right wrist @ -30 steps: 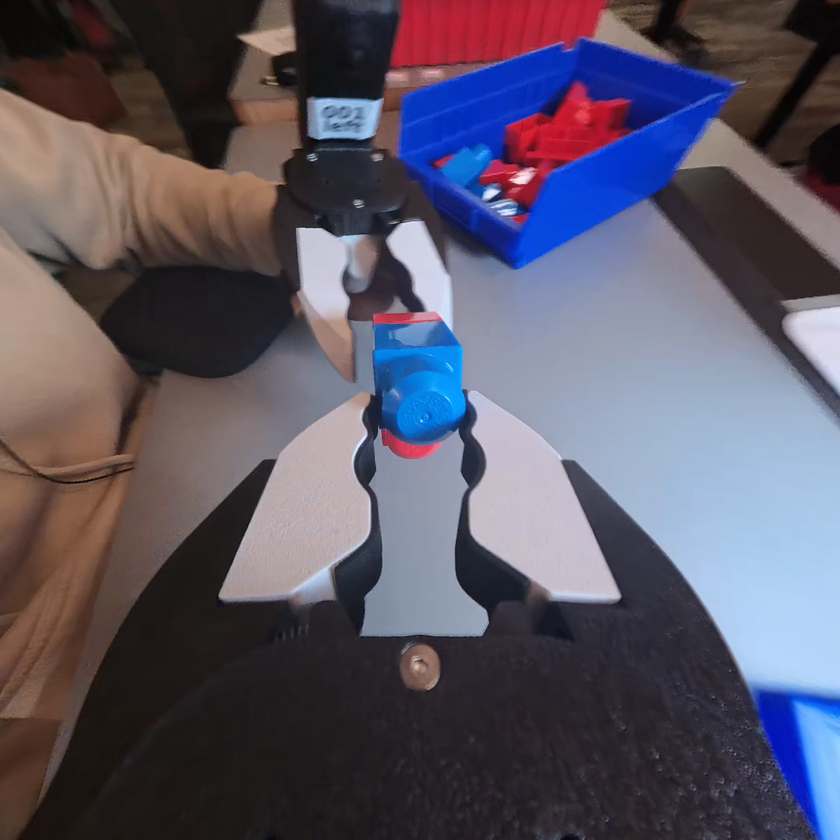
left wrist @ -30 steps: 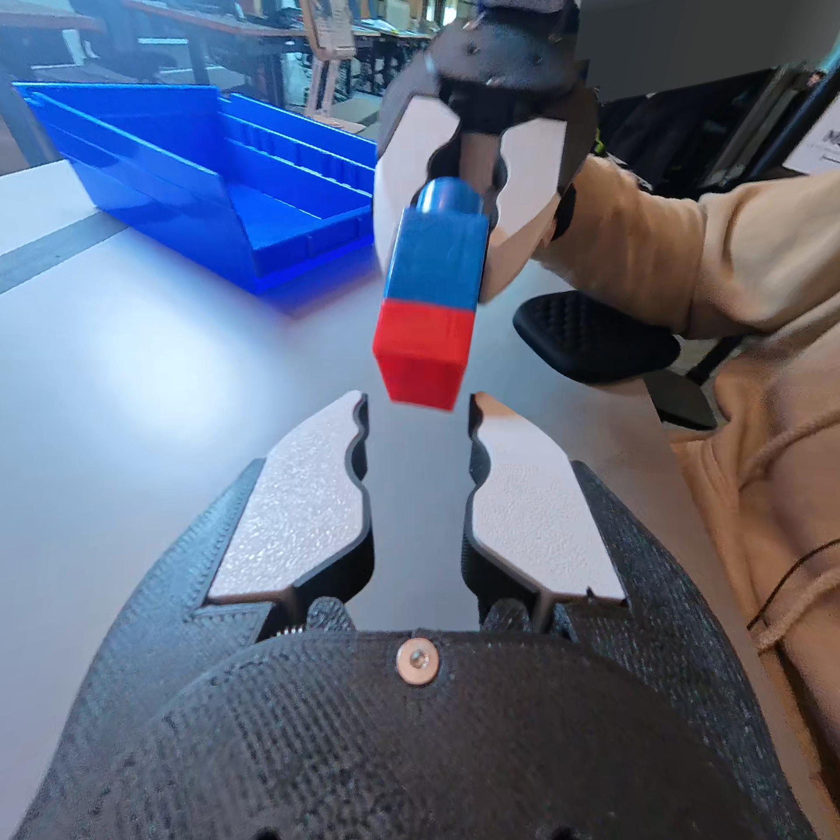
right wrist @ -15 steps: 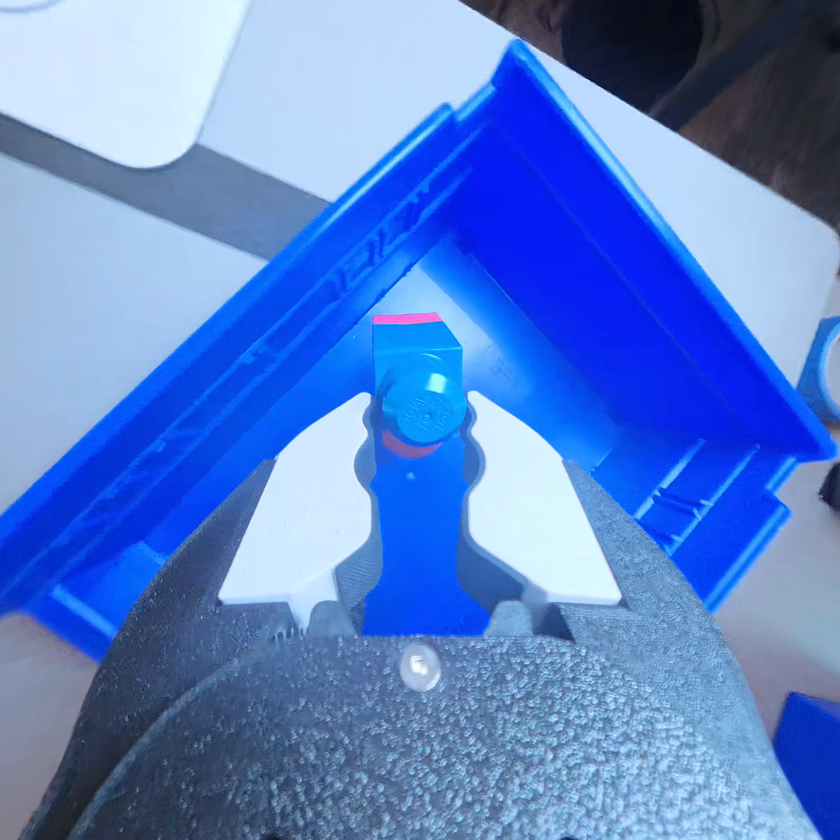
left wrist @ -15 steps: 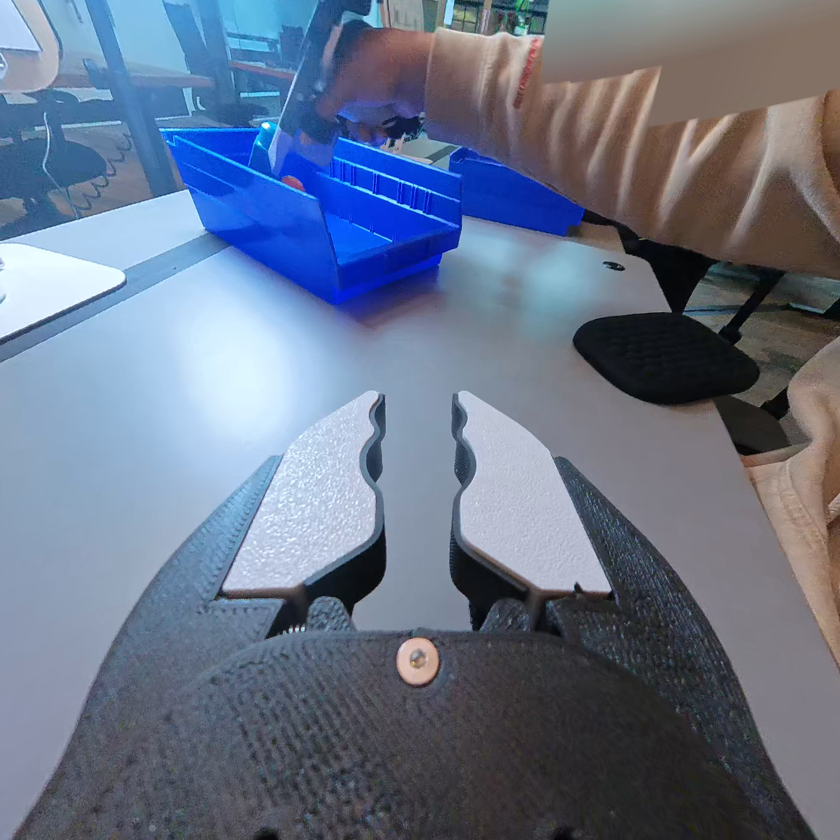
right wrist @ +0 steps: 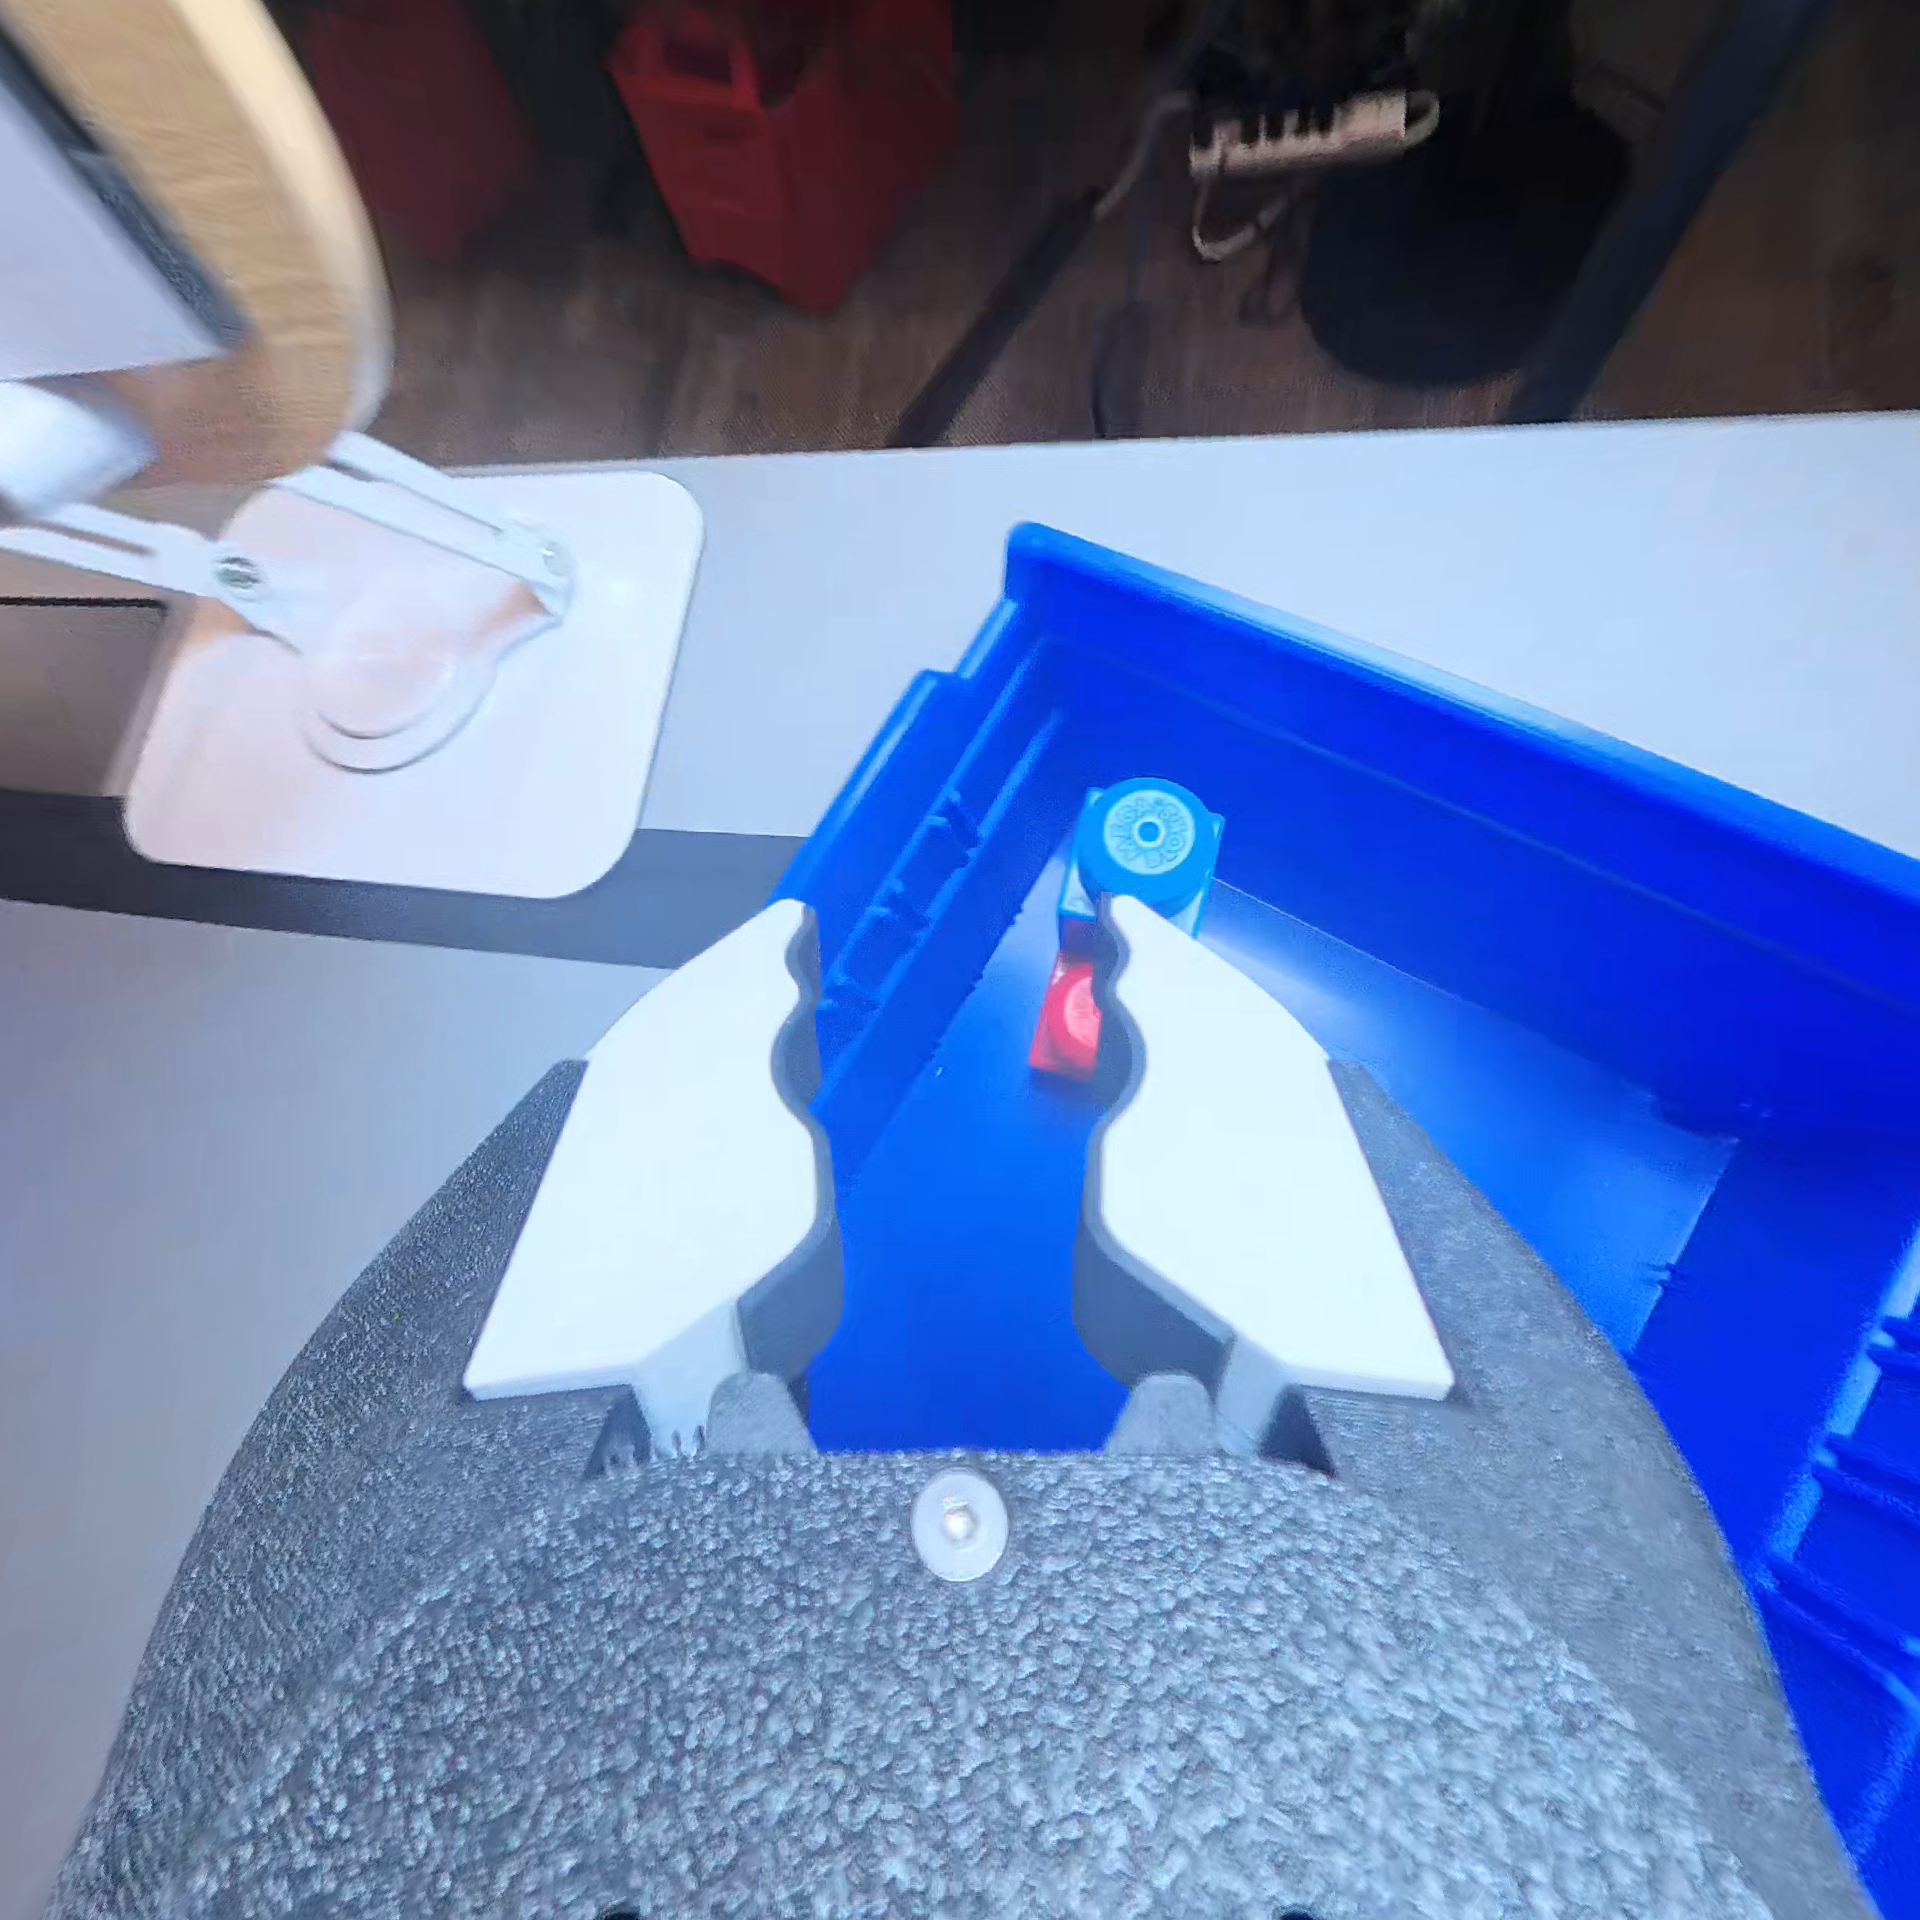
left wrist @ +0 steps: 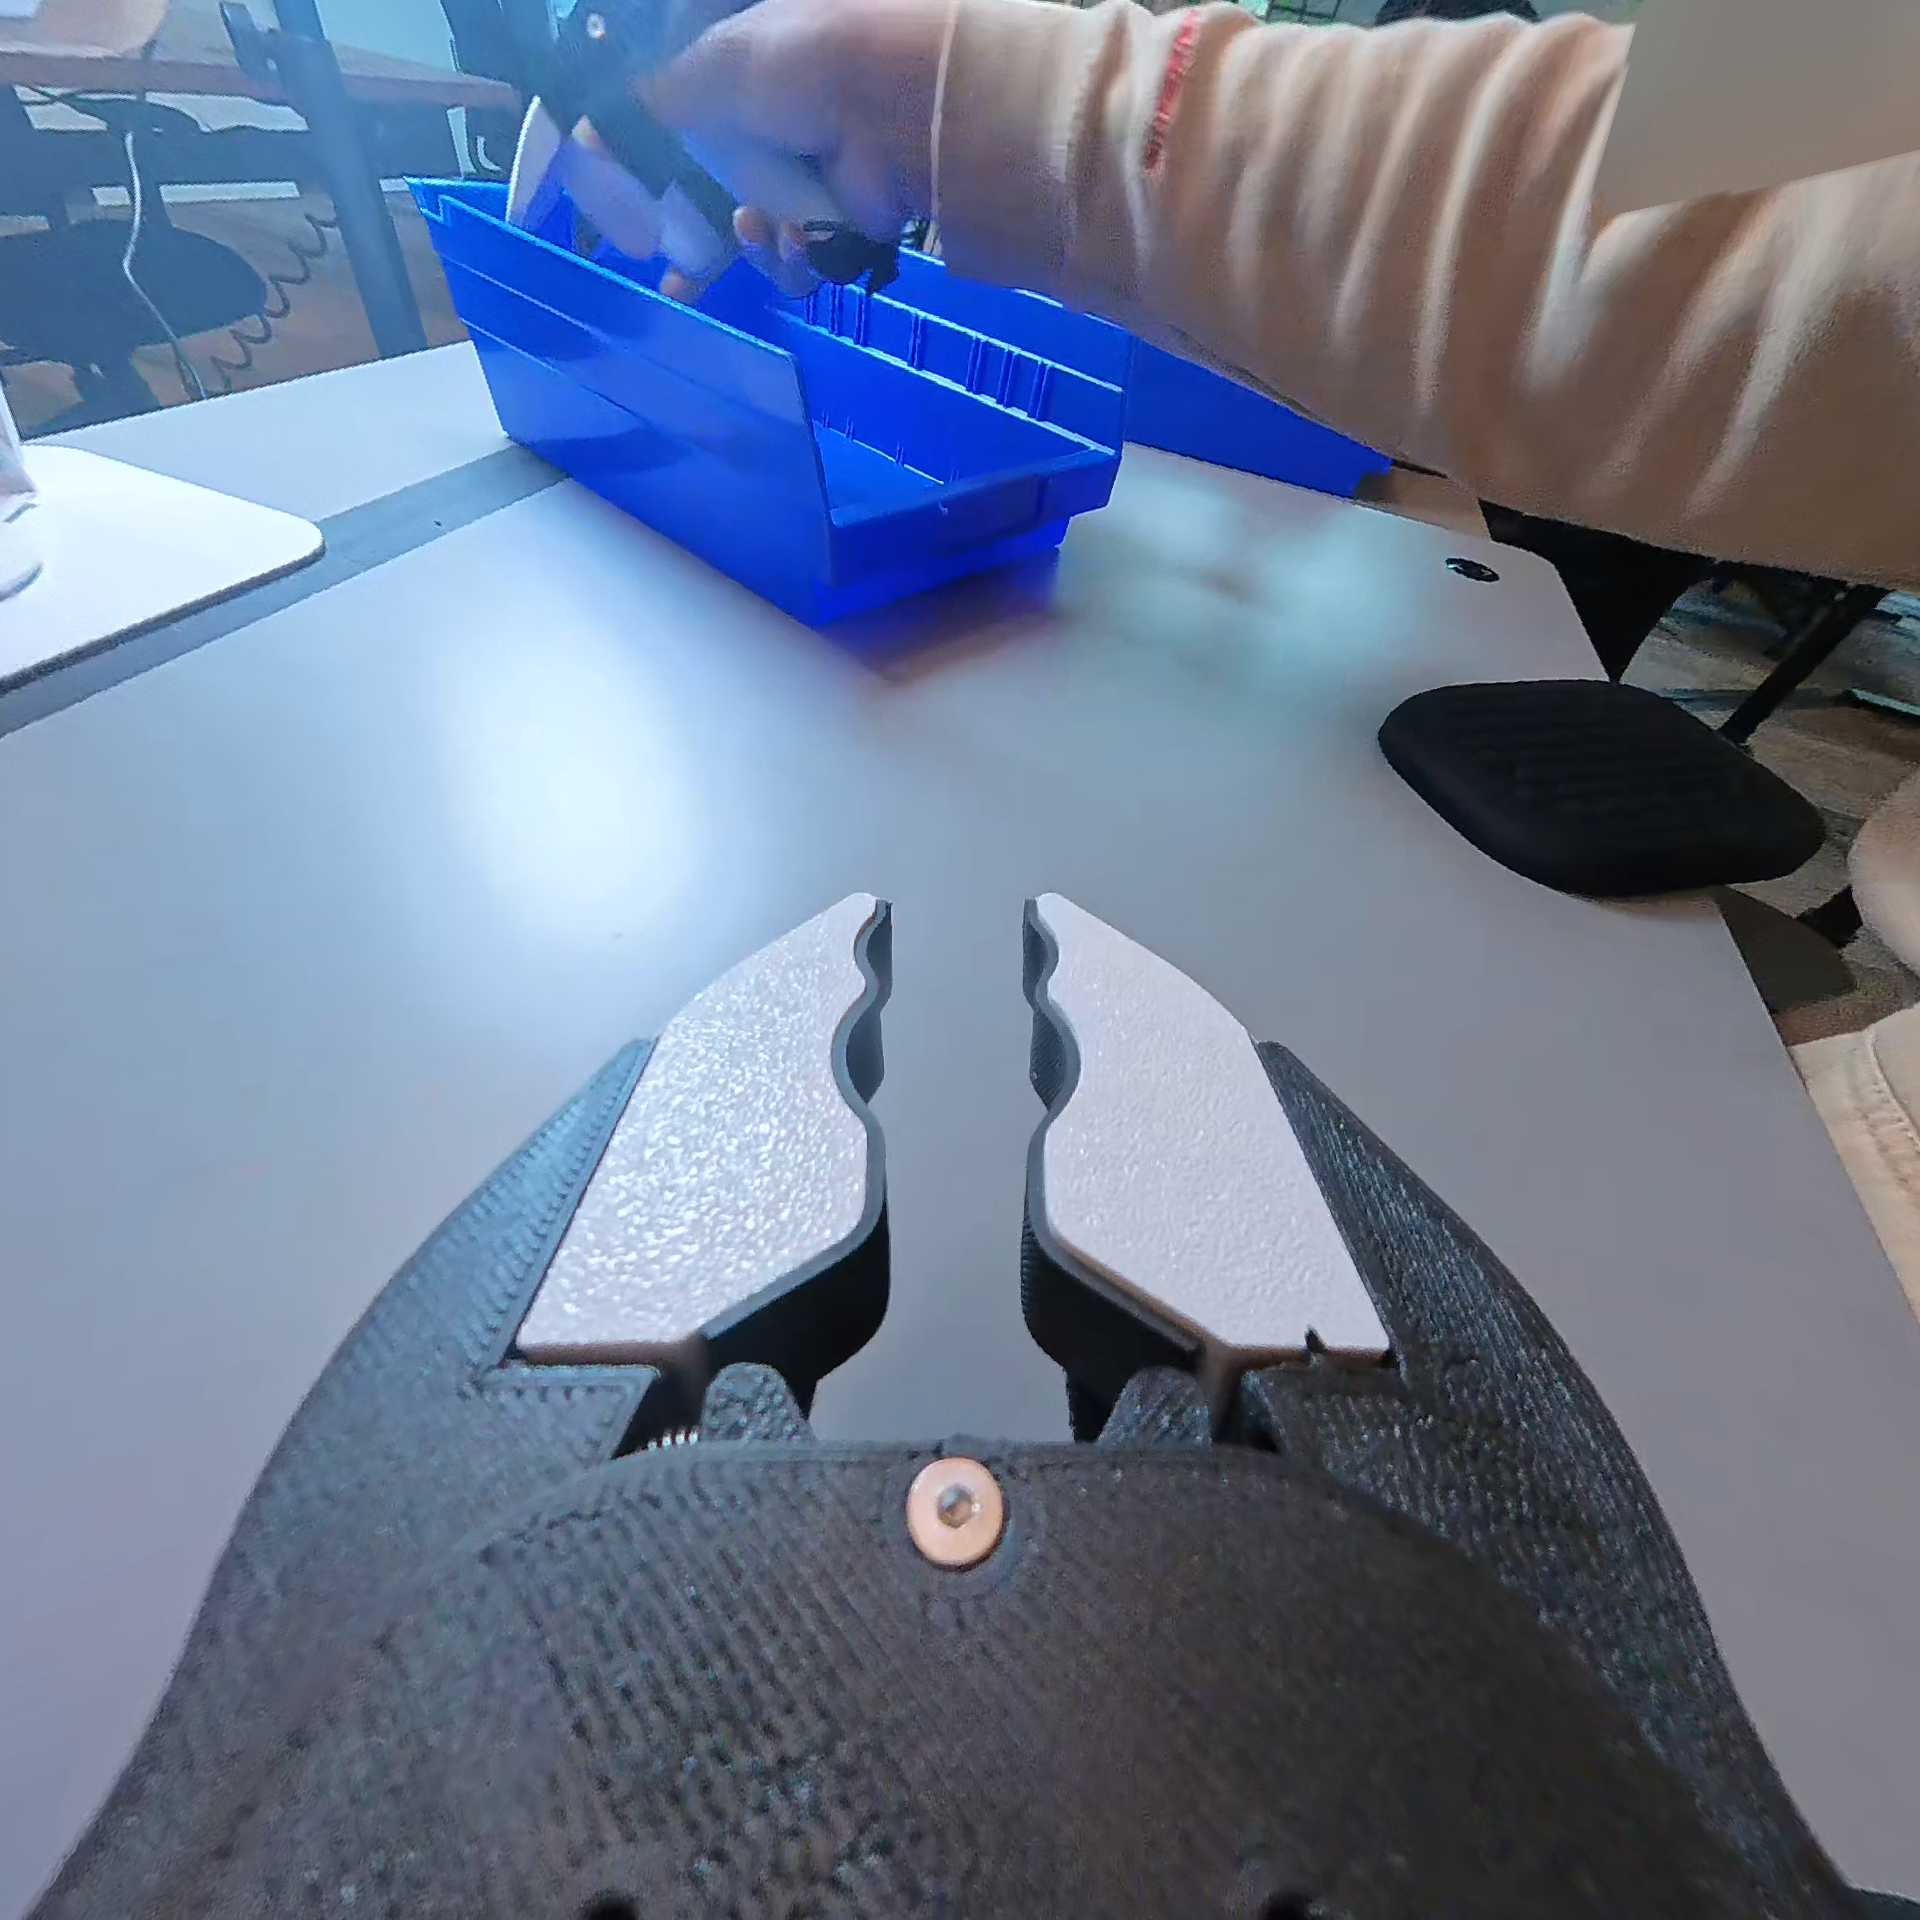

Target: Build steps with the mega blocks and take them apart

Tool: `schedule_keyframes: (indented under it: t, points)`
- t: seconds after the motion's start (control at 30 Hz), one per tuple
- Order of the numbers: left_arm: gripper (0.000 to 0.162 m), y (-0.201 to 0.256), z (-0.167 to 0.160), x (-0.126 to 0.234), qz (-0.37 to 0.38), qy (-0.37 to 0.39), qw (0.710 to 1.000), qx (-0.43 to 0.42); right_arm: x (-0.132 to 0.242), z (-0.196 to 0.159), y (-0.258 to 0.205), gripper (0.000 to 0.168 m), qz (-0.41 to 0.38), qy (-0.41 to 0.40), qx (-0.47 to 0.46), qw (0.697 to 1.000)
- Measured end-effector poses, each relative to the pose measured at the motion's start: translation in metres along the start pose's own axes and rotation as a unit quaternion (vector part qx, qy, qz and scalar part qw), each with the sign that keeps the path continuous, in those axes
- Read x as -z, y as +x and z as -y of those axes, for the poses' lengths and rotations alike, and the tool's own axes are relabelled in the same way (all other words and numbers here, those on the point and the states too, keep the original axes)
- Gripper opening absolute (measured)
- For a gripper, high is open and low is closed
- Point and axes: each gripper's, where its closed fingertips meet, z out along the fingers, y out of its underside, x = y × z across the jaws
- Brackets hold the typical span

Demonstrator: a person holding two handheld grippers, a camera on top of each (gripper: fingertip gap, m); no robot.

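Grey tabletop (left wrist: 520, 935) lies bare under the left gripper (left wrist: 956, 914), whose jaws stand a little apart with nothing between them; a second ago the stacked blue-and-red piece hung right in front of these tips, and it is gone from here now. Farther off, the blue bin (left wrist: 727, 436) sits near the table's far left, with the right gripper (left wrist: 613, 145) dipping over its rim in the person's hand (left wrist: 810, 135).

From the right wrist, that gripper (right wrist: 956, 914) is spread wide above the bin (right wrist: 1455, 727), no longer pinching anything. Half a second ago the blue block (right wrist: 1143, 847) was clamped at its tips; now it rests on the bin floor near the far corner, with the red block (right wrist: 1070, 1023) next to it, half hidden behind the right finger (right wrist: 1226, 1122). Whether the two are joined I cannot tell.

By my reading the drop-off has just happened, so this piece is put away. Each block's stud faces roughly up toward the camera, which suggests the long axis stands near upright, leaning slightly.
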Motion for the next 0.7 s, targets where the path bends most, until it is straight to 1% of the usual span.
schedule_keyframes:
  t: [0.1,0.17,0.23,0.3,0.4,0.47,0.53,0.57,0.63,0.7]
  points:
    - [0.024,-0.006,0.006,0.005,0.017,0.006,1.0,-0.011,0.041,0.002,-0.032,0.05,0.034,0.075,0.057,0.995]
    - [0.023,-0.015,0.016,0.015,0.039,0.016,0.999,-0.018,0.076,-0.008,-0.065,0.05,0.075,0.119,0.089,0.986]
    - [0.021,-0.031,0.033,0.034,0.075,0.034,0.996,-0.028,0.11,-0.031,-0.097,0.05,0.115,0.143,0.124,0.975]
    - [0.014,-0.056,0.048,0.06,0.134,0.038,0.989,-0.056,0.14,-0.062,-0.125,0.05,0.154,0.154,0.152,0.964]
    - [0.016,-0.102,0.054,0.105,0.221,-0.01,0.973,-0.068,0.171,-0.119,-0.159,0.05,0.216,0.135,0.183,0.95]
    - [0.017,-0.135,0.054,0.136,0.271,-0.048,0.96,-0.059,0.181,-0.152,-0.169,0.05,0.233,0.13,0.194,0.944]
    - [0.022,-0.169,0.048,0.164,0.312,-0.101,0.944,-0.027,0.183,-0.179,-0.176,0.049,0.251,0.122,0.197,0.94]
    - [0.022,-0.188,0.045,0.177,0.336,-0.127,0.933,-0.016,0.182,-0.189,-0.179,0.048,0.26,0.122,0.194,0.938]
    - [0.025,-0.228,0.037,0.205,0.39,-0.192,0.901,-0.004,0.178,-0.202,-0.182,0.045,0.27,0.13,0.194,0.934]
    - [0.028,-0.261,0.019,0.229,0.423,-0.272,0.864,0.012,0.171,-0.211,-0.184,0.045,0.276,0.129,0.192,0.933]
